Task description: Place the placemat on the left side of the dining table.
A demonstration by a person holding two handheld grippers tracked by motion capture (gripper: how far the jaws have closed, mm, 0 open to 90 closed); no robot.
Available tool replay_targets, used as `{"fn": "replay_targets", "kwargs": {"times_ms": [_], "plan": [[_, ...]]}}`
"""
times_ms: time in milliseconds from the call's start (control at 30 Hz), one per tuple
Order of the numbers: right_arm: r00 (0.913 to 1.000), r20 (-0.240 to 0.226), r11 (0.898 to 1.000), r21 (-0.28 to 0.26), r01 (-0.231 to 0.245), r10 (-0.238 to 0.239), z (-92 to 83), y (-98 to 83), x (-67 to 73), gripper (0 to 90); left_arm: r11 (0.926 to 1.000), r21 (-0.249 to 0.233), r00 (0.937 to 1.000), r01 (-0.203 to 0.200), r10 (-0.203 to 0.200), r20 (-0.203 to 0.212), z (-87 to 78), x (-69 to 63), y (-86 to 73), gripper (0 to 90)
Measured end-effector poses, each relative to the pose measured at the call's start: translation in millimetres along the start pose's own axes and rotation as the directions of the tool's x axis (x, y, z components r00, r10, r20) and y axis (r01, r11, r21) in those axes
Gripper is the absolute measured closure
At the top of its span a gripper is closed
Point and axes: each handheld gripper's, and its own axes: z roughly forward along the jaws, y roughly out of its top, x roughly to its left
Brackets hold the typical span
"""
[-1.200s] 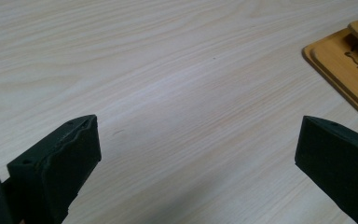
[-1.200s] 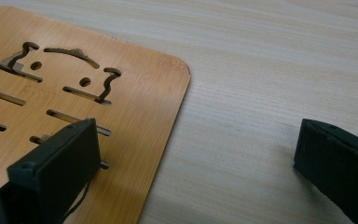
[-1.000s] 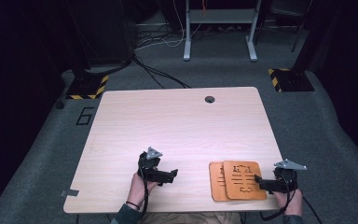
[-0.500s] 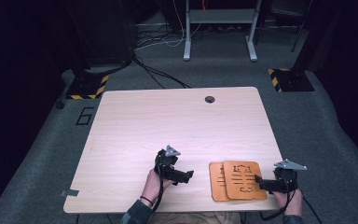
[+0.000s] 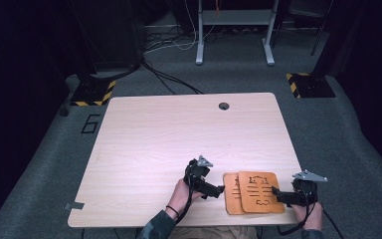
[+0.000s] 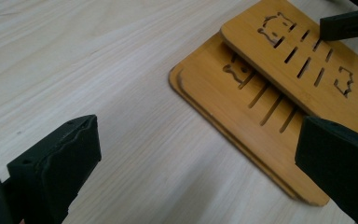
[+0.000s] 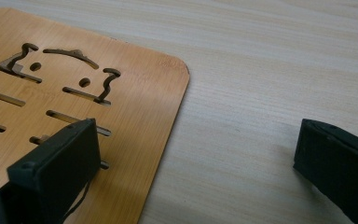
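1. Bamboo boards lie stacked on the table at its near right: a top board rests on a lower board, shifted to the right so that a strip of the lower one shows at the left
2. Both boards are flat, with cut slots and a small animal-face cutout; in the left gripper view the top board covers most of the lower board, and a thin third edge seems to show under the stack, though I cannot tell for sure
3. Left gripper sits just left of the stack, held in the person's left hand; its jaws stand wide, holding nothing, with the near left corner of the lower board between them in the left gripper view
4. Right gripper is at the right edge of the top board, held in the right hand; its jaws stand wide, one jaw over the board, the other over bare table, gripping nothing
5. No container is on the table; a round cable hole sits near its far edge
6. Floor around is grey carpet, with cables behind the table
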Motion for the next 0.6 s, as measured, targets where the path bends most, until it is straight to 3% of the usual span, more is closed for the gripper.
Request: {"fn": "replay_targets", "kwargs": {"times_ms": [133,167,300,600], "plan": [[1.0,0.001,1.0,-0.001,-0.001,0.001,0.0,-0.1,0.1,0.0,0.9999,0.012,0.9994,0.004,-0.004,0.035,11.9,-7.3,5.9,0.0],[1.0,0.001,1.0,-0.001,0.0,0.0,0.0,-0.1,0.1,0.0,0.9997,0.023,0.9985,-0.012,0.011,0.053,16.6,-11.7,9.9,0.0],[1.0,0.001,1.0,-0.002,0.0,0.0,-0.1,-0.2,0.1,0.0,0.9989,0.033,0.9971,-0.034,0.032,0.068,24.4,-19.0,16.7,0.0],[1.0,0.001,1.0,-0.001,-0.002,0.002,-0.1,-0.3,0.1,0.0,0.9977,0.053,0.9925,-0.043,0.036,0.117,40.6,-31.5,25.7,0.1]]}}
